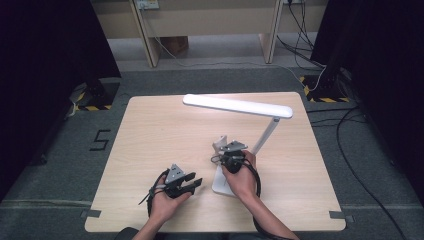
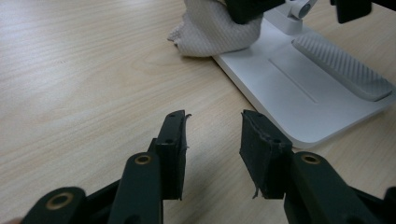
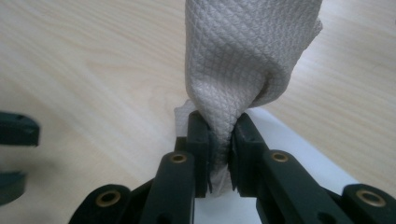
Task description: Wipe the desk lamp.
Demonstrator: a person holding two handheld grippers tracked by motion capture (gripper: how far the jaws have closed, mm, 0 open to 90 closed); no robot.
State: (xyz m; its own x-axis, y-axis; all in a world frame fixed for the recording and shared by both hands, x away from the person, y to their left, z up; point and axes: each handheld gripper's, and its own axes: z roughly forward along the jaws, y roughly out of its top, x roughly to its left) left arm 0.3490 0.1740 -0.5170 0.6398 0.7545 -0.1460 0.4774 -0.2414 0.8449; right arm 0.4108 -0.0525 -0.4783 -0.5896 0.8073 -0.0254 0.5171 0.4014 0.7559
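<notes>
Left gripper (image 1: 192,184) idles on the desk (image 1: 150,130), fingers spread, nothing between them; right gripper (image 1: 226,148) has its fingers pinching the white cloth (image 3: 243,60) over the lamp base (image 2: 289,88). Best to press flat and wipe evenly, without nudging the lamp

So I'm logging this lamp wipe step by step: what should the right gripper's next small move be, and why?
Probably drag the cloth across the lamp base. The right gripper is shut on the white cloth, whose bunched end sits at the base's edge by the lamp's arm, so most of the flat base looks unwiped. The left gripper hangs open beside the base, holding nothing.
</notes>
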